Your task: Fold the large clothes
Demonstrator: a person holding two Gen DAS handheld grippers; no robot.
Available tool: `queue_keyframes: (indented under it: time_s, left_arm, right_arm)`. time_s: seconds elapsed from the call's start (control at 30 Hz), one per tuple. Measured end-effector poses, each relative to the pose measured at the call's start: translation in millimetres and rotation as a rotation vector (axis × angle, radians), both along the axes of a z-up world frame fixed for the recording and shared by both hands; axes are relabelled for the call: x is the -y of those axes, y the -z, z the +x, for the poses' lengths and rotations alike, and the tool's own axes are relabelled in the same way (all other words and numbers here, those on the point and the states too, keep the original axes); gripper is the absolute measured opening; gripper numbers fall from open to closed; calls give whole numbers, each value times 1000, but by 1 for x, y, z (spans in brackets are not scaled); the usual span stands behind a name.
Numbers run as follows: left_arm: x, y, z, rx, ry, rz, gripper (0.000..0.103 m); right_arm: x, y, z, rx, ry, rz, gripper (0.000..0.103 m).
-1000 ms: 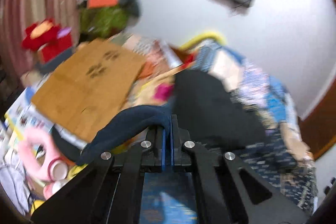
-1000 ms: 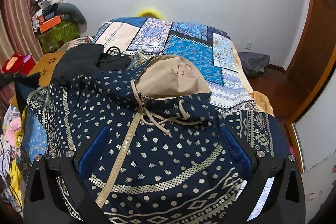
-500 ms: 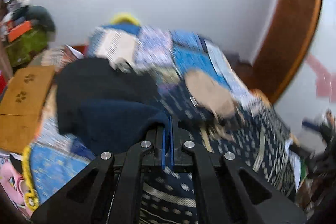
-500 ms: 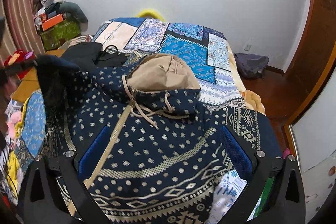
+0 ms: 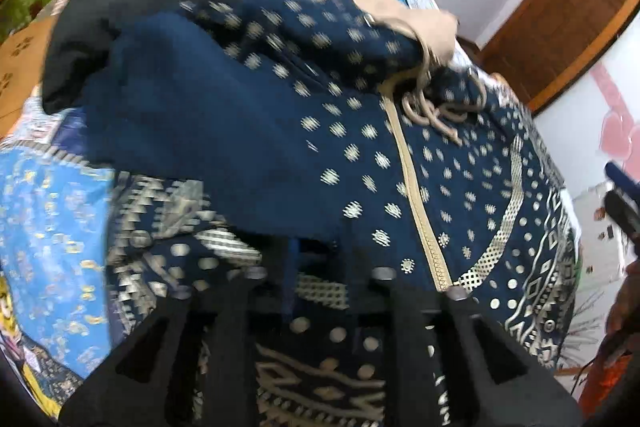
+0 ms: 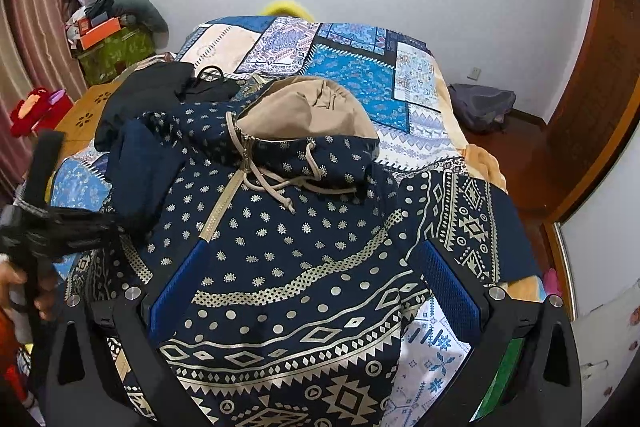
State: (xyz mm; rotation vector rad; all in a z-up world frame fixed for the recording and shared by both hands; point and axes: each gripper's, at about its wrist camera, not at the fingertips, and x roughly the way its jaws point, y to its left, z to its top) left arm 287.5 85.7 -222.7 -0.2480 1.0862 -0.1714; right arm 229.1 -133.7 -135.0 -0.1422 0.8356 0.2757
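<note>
A navy hoodie with gold dots and bands lies front up on the patchwork quilt, its tan-lined hood toward the wall. Its left sleeve, plain navy side up, is folded across the chest. My left gripper hangs low over the sleeve's end with its jaws opening. The cloth edge drapes over the fingertips, and patterned fabric shows in the gap between them. In the right wrist view the left gripper comes in from the left edge, held by a hand. My right gripper stands wide open above the hoodie's lower front, gripping nothing.
A black garment lies beyond the hoodie's left shoulder. Left of the bed are a low wooden table and a pile of boxes and clothes. A grey bag sits on the floor at the right, near a wooden door.
My left gripper swung from the bed's left side over the hoodie, carrying the sleeve across the chest, dropped lower, and its jaws parted. The right gripper edged slightly toward the hoodie.
</note>
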Motion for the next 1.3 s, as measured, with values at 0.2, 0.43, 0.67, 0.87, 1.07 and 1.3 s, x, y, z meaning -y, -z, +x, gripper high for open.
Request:
queue_keyframes:
  time_s: [0.2,0.43,0.67,0.87,1.07,1.3]
  left_arm:
    - [-60,-30,-16,100,-155,-58,55]
    - [-131,8,9,21,-356,-233,55]
    - [-164,55,28,-43,-472,-355,55]
    - [-162,63,46,1,-487,-239,35]
    - [-136,28,44,70,-428,-4,12]
    - [-71,-77,26,304,-221,118,10]
  right_arm:
    - [-4,0,2,2,-1,11,103]
    - [-13,1,8,2,-6,13,103]
    - [-15,8,14,-12,2,0,103]
    - [-10,13,20,-25,17,-19,103]
    - [-4,14,21,-32,22,-22,103]
    - [4,9,17,-17,18,2,103]
